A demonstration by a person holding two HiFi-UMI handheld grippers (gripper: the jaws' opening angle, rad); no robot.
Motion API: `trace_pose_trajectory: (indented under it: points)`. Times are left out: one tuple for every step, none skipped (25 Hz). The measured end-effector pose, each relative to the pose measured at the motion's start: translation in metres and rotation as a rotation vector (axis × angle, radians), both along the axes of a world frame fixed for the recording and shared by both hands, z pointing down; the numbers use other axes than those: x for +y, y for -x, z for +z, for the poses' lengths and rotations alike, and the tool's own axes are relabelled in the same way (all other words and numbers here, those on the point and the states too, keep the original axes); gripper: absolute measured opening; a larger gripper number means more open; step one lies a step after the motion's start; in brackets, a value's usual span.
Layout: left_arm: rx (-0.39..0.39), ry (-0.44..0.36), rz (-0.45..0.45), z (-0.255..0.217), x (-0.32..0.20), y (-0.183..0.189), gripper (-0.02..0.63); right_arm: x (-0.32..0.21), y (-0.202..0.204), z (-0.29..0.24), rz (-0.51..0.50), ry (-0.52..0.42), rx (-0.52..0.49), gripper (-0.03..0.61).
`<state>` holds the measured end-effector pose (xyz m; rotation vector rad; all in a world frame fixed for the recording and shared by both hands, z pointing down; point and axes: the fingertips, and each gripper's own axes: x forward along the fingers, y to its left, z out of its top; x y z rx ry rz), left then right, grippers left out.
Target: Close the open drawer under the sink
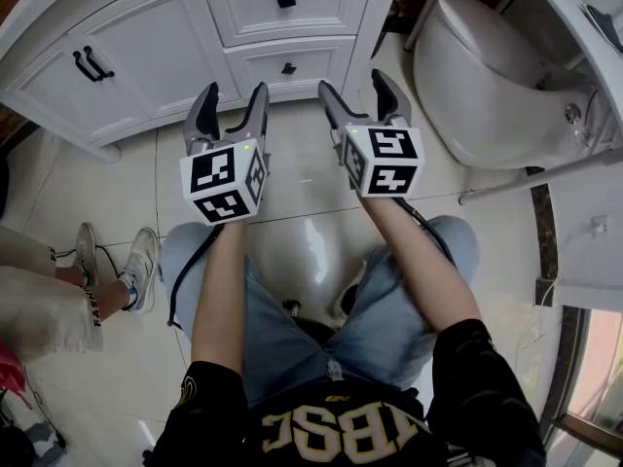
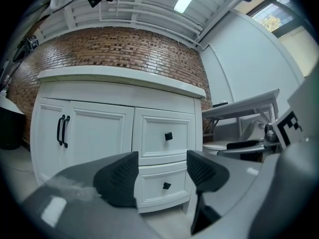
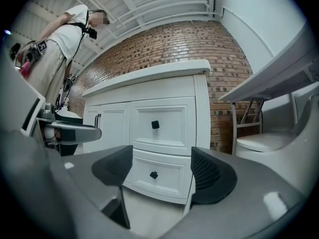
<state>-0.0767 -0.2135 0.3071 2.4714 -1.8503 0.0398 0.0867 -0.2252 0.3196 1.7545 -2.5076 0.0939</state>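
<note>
Sitting low in front of a white vanity cabinet (image 1: 146, 56), a person holds the two grippers out side by side over a glossy tiled floor (image 1: 302, 202), both aimed about level at the cabinet's right half. The left gripper (image 1: 234, 95) has its jaws standing wide apart with nothing between the pads; through the gap in its own view I see only the drawer fronts beyond. The right gripper (image 1: 353, 84) is the same, its jaws spread wide and empty, well short of the cabinet.

The lower drawer (image 1: 263, 68) sits at the bottom right of the cabinet, straight ahead on the far side of the gripper tips, with one small black knob (image 1: 289, 68) at its middle. The upper drawer (image 1: 253, 3) is directly above it with a matching knob. From where I look the lower front seems close to flush with the frame; I cannot tell whether a slight gap remains. Neither gripper touches it.

To the left of the drawers are two doors with a pair of black bar handles (image 1: 92, 63). A white toilet (image 1: 477, 76) stands to the right, beside the cabinet. A brick wall (image 2: 114, 46) rises behind the countertop (image 2: 124, 78). Near the left edge, another person's sneakers (image 1: 141, 261) rest on the tiles.
</note>
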Motion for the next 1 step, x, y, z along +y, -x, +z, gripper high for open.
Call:
trace_pose_trajectory:
  points:
    - [-0.002,-0.001,0.0,-0.0001,-0.0007,-0.001,0.304,-0.0007,-0.0002,0.0007,0.001,0.001,0.003,0.36]
